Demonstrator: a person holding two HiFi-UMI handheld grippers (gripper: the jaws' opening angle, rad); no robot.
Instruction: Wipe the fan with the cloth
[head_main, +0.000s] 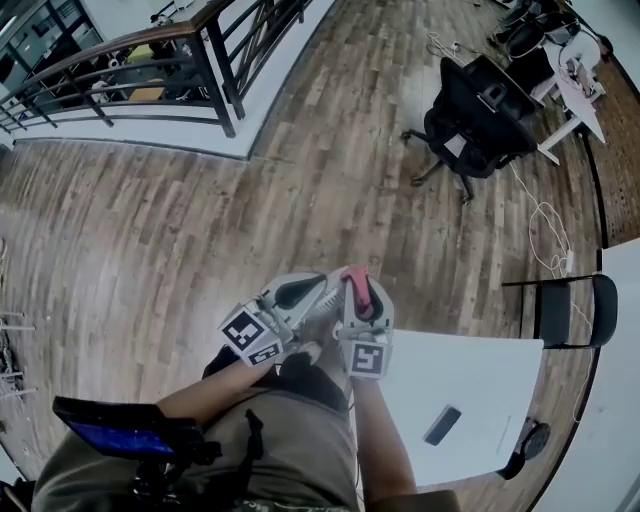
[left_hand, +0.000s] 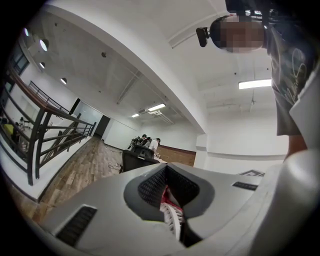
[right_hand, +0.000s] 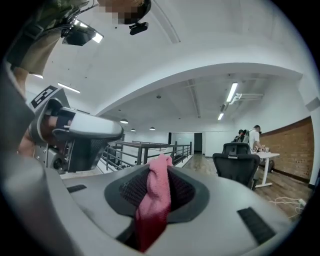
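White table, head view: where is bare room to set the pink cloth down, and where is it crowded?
Bare: the white table between the right tongs and the black folding chair, beyond the dark flat object. Crowded: its left edge, by the left tongs and the held pink cloth.

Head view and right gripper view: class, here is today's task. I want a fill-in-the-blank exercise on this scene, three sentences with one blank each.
1. The cloth held in the right claw is ____ in colour.
2. The office chair standing on the wooden floor is ____ in colour.
3. The small dark object lies on a table whose top is ____.
Missing words: pink; black; white.
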